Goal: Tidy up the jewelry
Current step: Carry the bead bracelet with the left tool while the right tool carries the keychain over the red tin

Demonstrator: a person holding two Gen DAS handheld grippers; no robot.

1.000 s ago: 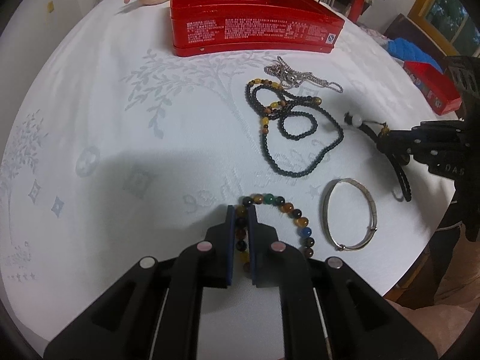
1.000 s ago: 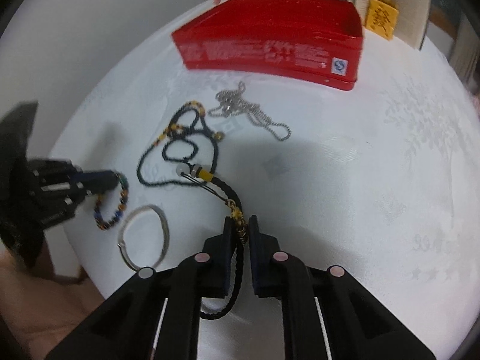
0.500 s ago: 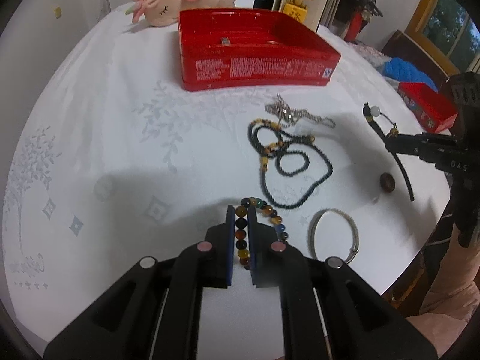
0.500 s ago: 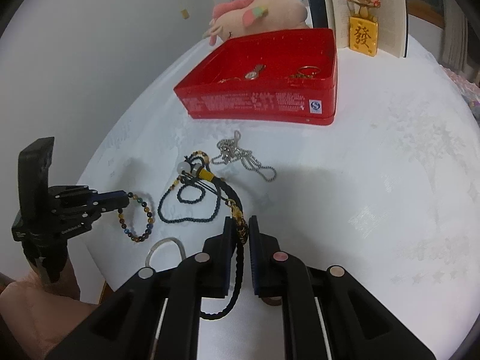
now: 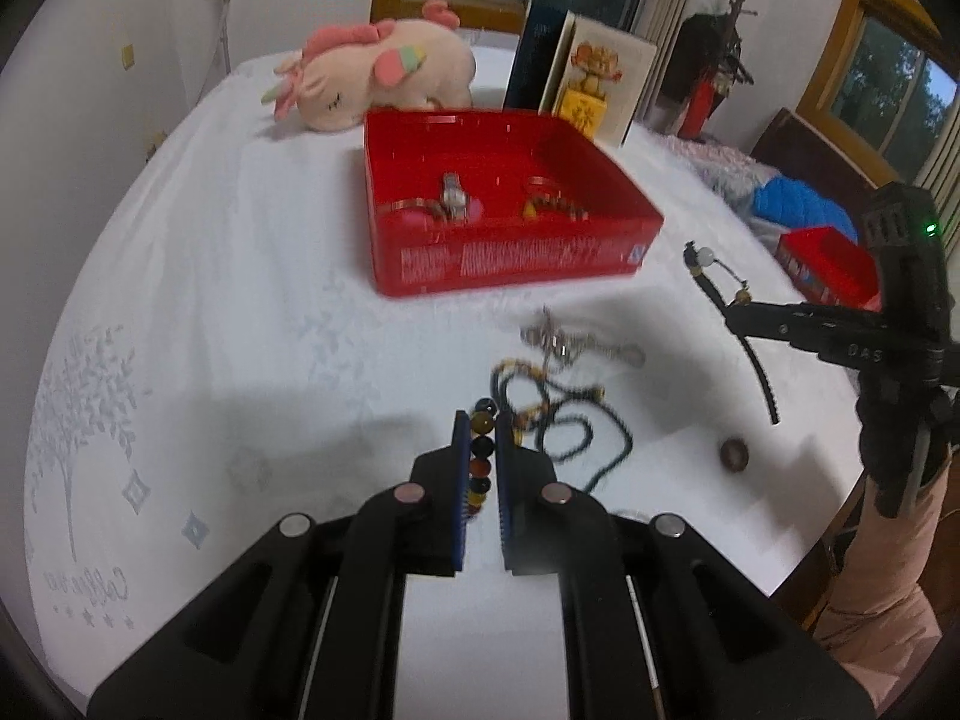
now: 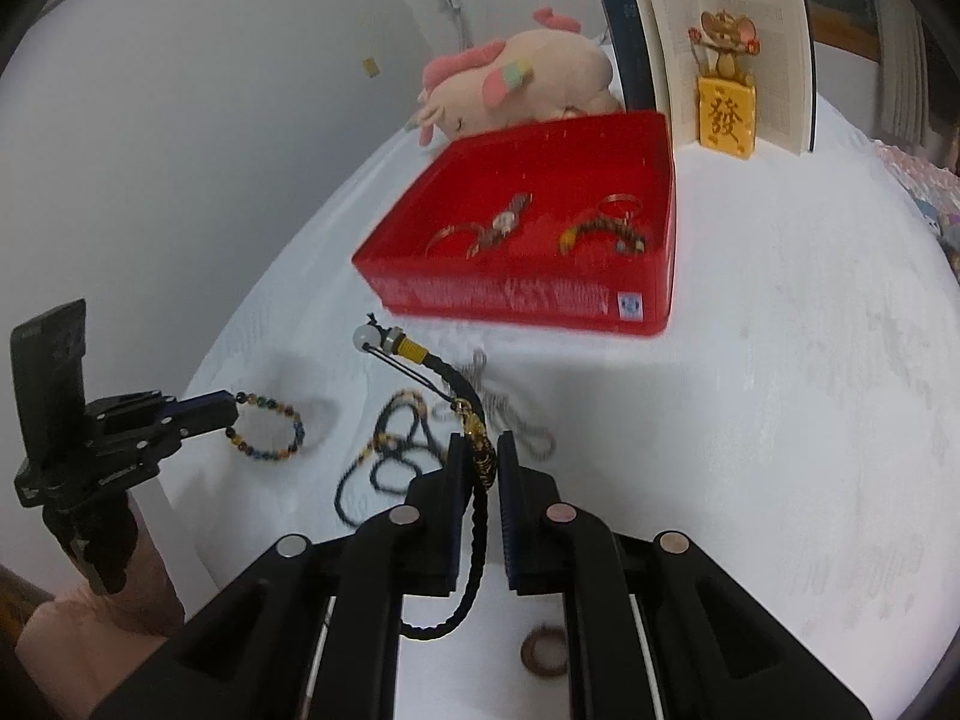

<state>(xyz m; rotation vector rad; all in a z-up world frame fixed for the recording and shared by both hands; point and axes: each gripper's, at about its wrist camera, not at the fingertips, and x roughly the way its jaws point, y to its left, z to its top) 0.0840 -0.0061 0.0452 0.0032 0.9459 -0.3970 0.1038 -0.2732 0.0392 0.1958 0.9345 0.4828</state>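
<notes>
Two grippers are above the white tablecloth (image 5: 240, 276). The left gripper (image 5: 481, 450) is closed on one beaded bracelet (image 6: 270, 426); the right gripper (image 6: 480, 462) is closed on one black braided cord (image 6: 462, 390). One red tin (image 5: 510, 264) behind them holds several pieces, and two necklaces (image 5: 570, 420) lie on the cloth.

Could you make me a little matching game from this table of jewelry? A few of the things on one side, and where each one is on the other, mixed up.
Things:
1. colourful bead bracelet
2. black braided cord
3. wristwatch
4. silver chain

Places:
A. lying inside the red box
B. pinched in the left gripper
C. loose on the white tablecloth
D. pinched in the right gripper

Pairs: 1-B, 2-D, 3-A, 4-C
</notes>
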